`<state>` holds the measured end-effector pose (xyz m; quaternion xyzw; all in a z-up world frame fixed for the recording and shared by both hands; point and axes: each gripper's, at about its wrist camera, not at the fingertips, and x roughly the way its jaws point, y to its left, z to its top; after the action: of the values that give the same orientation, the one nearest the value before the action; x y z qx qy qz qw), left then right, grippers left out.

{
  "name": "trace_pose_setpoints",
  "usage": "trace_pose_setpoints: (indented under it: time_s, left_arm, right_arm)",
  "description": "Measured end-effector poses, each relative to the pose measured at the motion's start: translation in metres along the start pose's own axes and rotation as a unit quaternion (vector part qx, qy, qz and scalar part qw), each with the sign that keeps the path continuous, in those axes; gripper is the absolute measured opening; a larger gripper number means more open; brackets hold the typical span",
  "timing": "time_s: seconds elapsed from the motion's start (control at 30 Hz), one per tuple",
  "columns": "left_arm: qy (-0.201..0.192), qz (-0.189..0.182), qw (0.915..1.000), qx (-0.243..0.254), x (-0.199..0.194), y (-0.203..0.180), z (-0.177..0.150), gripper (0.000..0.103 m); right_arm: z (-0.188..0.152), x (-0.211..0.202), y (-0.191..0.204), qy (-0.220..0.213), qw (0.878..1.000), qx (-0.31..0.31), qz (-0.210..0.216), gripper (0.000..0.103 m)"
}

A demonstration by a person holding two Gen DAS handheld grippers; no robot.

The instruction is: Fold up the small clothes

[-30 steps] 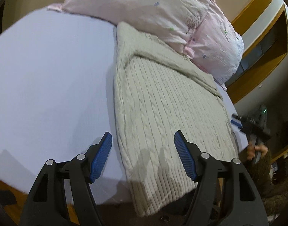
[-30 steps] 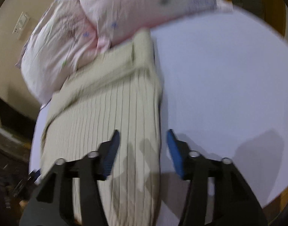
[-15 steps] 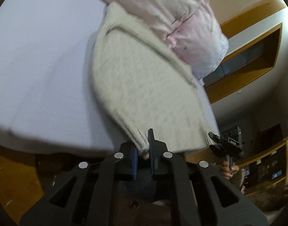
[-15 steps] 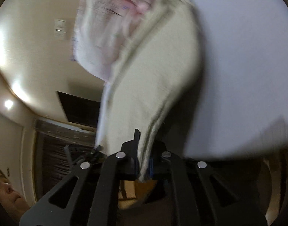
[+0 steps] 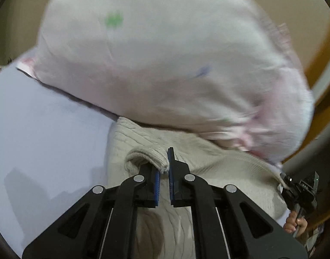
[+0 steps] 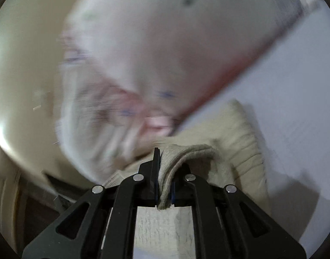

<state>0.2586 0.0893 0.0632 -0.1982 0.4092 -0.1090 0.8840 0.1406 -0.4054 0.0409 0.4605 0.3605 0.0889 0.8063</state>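
- Left wrist view: the hem of the cream cable-knit sweater (image 5: 143, 157) is pinched by the left gripper (image 5: 163, 173), its blue-padded jaws drawn narrow around a rolled edge of knit. Only a thin lip of fabric lies between the pads, so a slip is judged possible if the hem is pulled further.
- In the right wrist view, a thicker fold of the same sweater (image 6: 236, 129) is clamped by the right gripper (image 6: 163, 191), the jaws nearly closed on it.
- The sweater is spread on the pale lilac bed sheet (image 5: 46, 129), with its far end at 12 o'clock tucked against or under the plump pink floral-print pillow (image 5: 165, 64); which of the two cannot be told.
- If the fold is carried on toward 12 o'clock, the hem could be caught on the pillow, leaving a crooked or bunched fold. Unequal travel of the two grippers would skew the crease.
- Both views are smeared by motion, the right one heavily, so the knit pattern and pillow print are hard to read there.
- The sweater's collar and sleeves are not visible, and its near part is hidden behind the gripper bodies.
- At 4 o'clock in the left view, the right gripper is cut off by the frame edge.
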Motion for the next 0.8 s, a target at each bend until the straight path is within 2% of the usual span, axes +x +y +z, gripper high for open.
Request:
trace_pose_setpoints:
  time_s: [0.07, 0.17, 0.2, 0.23, 0.3, 0.37, 0.4, 0.43, 0.5, 0.6, 0.67, 0.8]
  left_arm:
    - [0.009, 0.007, 0.9999, 0.001, 0.017, 0.002, 0.005, 0.006]
    - [0.009, -0.010, 0.9999, -0.006, 0.024, 0.007, 0.014, 0.006]
    - [0.011, -0.026, 0.9995, -0.018, 0.024, 0.011, 0.015, 0.006]
    - [0.012, -0.051, 0.9978, -0.039, 0.022, 0.018, 0.017, 0.008]
    - [0.006, -0.087, 0.9939, -0.068, 0.010, 0.031, 0.015, 0.024]
    - [-0.026, -0.083, 0.9934, -0.075, -0.013, 0.040, 0.016, 0.079]
    - [-0.046, -0.073, 0.9940, -0.068, -0.027, 0.041, 0.013, 0.085]
    - [-0.056, -0.070, 0.9943, -0.057, -0.037, 0.041, 0.009, 0.086]
    - [-0.031, -0.074, 0.9959, -0.042, -0.043, 0.042, -0.001, 0.086]
    - [0.025, -0.067, 0.9969, -0.033, -0.031, 0.043, -0.019, 0.083]
    - [0.052, -0.062, 0.9961, -0.033, -0.021, 0.046, -0.028, 0.077]
    - [0.082, -0.050, 0.9940, -0.053, -0.011, 0.062, -0.039, 0.065]
  right_arm:
    - [0.006, 0.014, -0.010, 0.003, 0.999, 0.031, 0.007, 0.007]
    - [0.018, 0.023, -0.005, -0.010, 0.999, 0.026, 0.018, 0.009]
    - [0.022, 0.027, -0.004, -0.012, 0.999, 0.028, 0.017, 0.019]
    - [0.024, 0.032, -0.005, -0.013, 0.999, 0.035, 0.012, 0.039]
    - [0.024, 0.033, -0.011, -0.025, 0.999, 0.038, 0.004, 0.067]
    - [0.021, 0.027, -0.012, -0.053, 0.998, 0.025, 0.004, 0.071]
    - [0.019, 0.023, -0.012, -0.062, 0.998, 0.019, 0.003, 0.074]
    - [0.015, 0.016, -0.011, -0.075, 0.997, 0.011, -0.001, 0.080]
    - [0.012, 0.006, -0.011, -0.092, 0.996, 0.000, -0.010, 0.086]
    - [0.012, -0.005, -0.007, -0.098, 0.995, -0.018, 0.000, 0.086]
    - [0.011, -0.007, -0.001, -0.101, 0.994, -0.034, 0.005, 0.087]
    - [0.006, -0.006, 0.008, -0.093, 0.994, -0.060, 0.006, 0.087]
